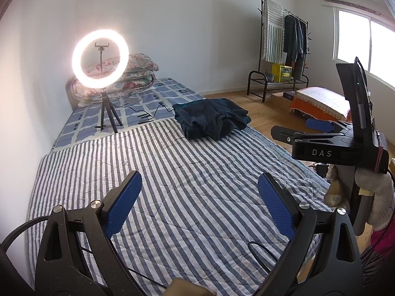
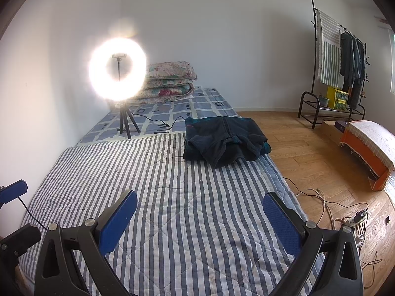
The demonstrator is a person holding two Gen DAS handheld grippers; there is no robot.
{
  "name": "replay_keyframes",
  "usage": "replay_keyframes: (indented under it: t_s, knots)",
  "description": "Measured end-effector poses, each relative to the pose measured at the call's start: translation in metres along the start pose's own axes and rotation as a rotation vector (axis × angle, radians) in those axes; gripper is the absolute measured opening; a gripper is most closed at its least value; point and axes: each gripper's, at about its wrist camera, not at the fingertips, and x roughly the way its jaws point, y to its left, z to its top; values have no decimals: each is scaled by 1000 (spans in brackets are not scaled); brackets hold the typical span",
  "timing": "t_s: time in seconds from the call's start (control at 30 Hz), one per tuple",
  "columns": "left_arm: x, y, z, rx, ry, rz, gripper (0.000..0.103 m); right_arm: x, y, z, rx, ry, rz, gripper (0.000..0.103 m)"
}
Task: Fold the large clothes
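Observation:
A dark navy fleece garment [image 1: 212, 118] [image 2: 224, 138] lies loosely bunched on the far right part of a striped quilt [image 1: 172, 172] [image 2: 172, 172] that covers the bed. My left gripper [image 1: 200, 176] hovers open above the near part of the quilt, nothing between its blue pads. My right gripper [image 2: 200, 196] is open too and empty, also over the near quilt, well short of the garment. In the left wrist view the right gripper [image 1: 290, 127] shows side-on at the right, held by a gloved hand [image 1: 377, 197]. One blue pad of the left gripper [image 2: 13, 191] peeks in at the right wrist view's left edge.
A lit ring light on a tripod [image 1: 100, 59] [image 2: 117, 71] stands on the bed's far half, its cable trailing over the quilt. Folded floral quilts [image 1: 133, 74] are stacked by the wall. A clothes rack [image 2: 345, 61], a covered box [image 2: 370, 143] and loose floor cables [image 2: 345, 212] lie right.

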Motion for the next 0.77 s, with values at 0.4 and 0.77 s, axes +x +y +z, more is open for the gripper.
replay_keyframes:
  t_s: [0.4, 0.77]
  knots:
    - [0, 1, 0, -11, 11, 33, 97, -1, 0, 0, -3, 0, -1, 103]
    - [-11, -1, 2, 19, -70, 102, 97, -1, -1, -2, -3, 1, 3, 103]
